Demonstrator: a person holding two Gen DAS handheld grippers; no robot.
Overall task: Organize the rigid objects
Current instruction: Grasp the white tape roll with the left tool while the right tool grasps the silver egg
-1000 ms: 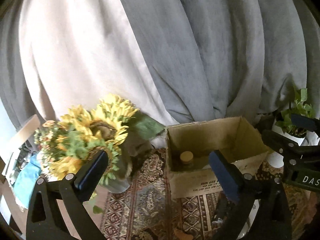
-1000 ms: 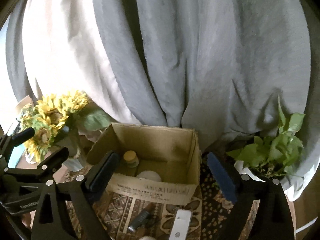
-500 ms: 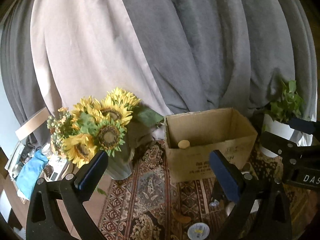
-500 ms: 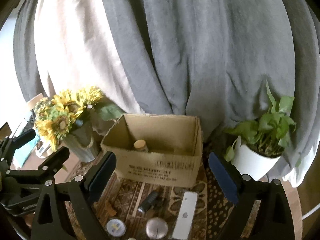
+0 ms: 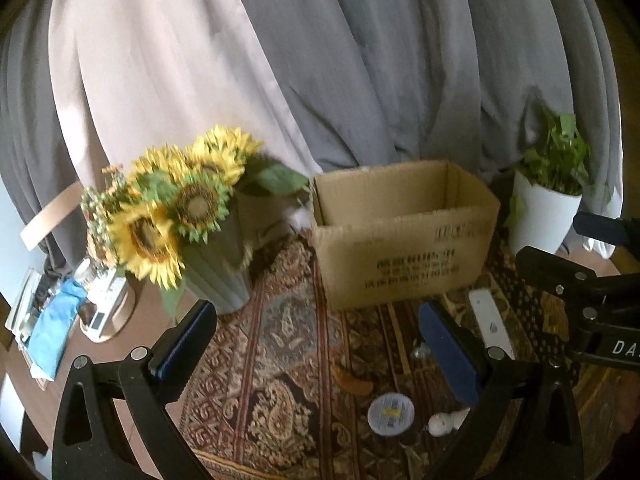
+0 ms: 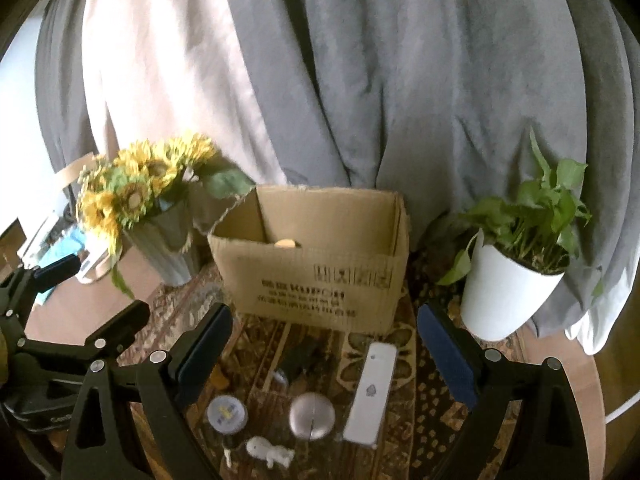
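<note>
An open cardboard box (image 6: 320, 264) stands at the back of the patterned cloth; a cork-topped jar (image 6: 287, 243) peeks over its front wall. In front of it lie a white remote (image 6: 370, 392), a silver dome (image 6: 312, 420), a round labelled tin (image 6: 227, 414), a small white figurine (image 6: 268, 452) and a dark object (image 6: 300, 356). My right gripper (image 6: 326, 352) is open above these, holding nothing. My left gripper (image 5: 316, 350) is open too, over bare cloth left of the tin (image 5: 390, 414) and the remote (image 5: 490, 324). The box (image 5: 404, 236) is beyond it.
A vase of sunflowers (image 5: 216, 268) stands left of the box, and a white potted plant (image 6: 504, 292) stands right of it. Grey and pale curtains hang close behind. A cluttered side table (image 5: 60, 312) is at far left. Bare wood shows beyond the patterned cloth (image 5: 288, 360).
Both grippers have drawn back from the box and sunk lower. The box looks farther off, its inside is mostly hidden, and the small objects on the cloth have come into view. Both stayed open.
</note>
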